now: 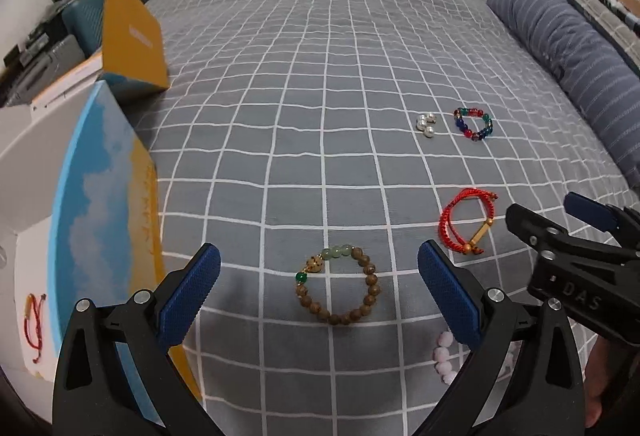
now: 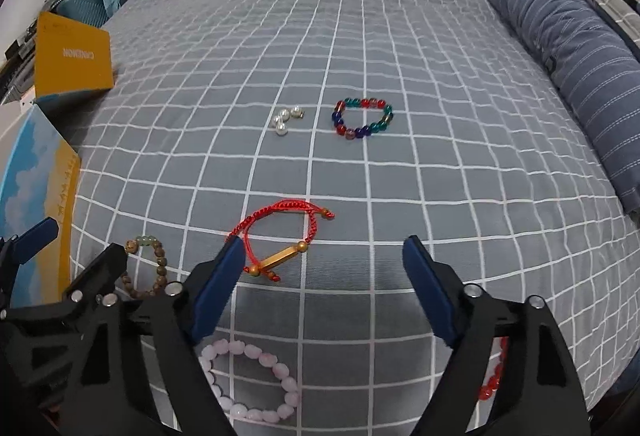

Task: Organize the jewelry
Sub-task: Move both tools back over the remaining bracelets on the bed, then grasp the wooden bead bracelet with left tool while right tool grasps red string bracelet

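Several bracelets lie on a grey checked bedsheet (image 1: 280, 115). A brown wooden-bead bracelet (image 1: 374, 290) with green beads lies between the fingers of my left gripper (image 1: 320, 268), which is open and clear of it. A red cord bracelet (image 2: 280, 258) with a gold tube lies just ahead of my right gripper (image 2: 324, 256). That gripper is open, and its left pad (image 2: 224, 276) overlaps the cord's left edge. A pink bead bracelet (image 2: 282, 370) lies under the right gripper. Farther off lie a multicoloured bead bracelet (image 2: 340, 127) and a few pearls (image 2: 286, 119).
An open blue-and-yellow box (image 1: 100, 195) stands at the bed's left edge, with a red cord (image 1: 34, 324) in its white inside. An orange box (image 1: 132, 35) stands behind it. A striped blue bolster (image 1: 568, 47) lines the right side. Red beads (image 2: 494, 376) show under the right gripper's right finger.
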### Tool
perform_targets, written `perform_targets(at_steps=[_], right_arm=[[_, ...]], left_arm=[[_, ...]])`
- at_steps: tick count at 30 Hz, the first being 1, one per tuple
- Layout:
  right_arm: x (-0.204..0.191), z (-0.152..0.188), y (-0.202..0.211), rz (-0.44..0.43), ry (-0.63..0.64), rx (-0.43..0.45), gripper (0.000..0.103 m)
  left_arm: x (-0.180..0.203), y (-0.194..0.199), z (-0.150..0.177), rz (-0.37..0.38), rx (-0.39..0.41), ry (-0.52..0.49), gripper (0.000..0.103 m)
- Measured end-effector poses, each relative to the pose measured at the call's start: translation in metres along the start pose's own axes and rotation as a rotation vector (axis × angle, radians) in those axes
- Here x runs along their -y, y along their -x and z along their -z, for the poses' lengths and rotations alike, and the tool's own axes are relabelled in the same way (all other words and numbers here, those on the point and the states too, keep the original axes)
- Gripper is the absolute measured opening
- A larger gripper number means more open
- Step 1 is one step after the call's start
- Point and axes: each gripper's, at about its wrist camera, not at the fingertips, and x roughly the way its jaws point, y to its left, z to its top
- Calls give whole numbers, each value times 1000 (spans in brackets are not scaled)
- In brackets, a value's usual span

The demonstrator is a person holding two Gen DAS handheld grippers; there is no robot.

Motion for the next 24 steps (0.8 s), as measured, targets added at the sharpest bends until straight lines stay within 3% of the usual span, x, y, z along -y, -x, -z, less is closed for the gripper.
perform_targets(at_steps=[14, 24], right_arm=[[9, -1, -43, -84, -54, -107, 47], [7, -5, -52, -135, -88, -137, 28]], left_arm=[[-2, -52, 6, 44, -95, 12, 95], [-3, -59, 8, 111, -142, 33, 80]])
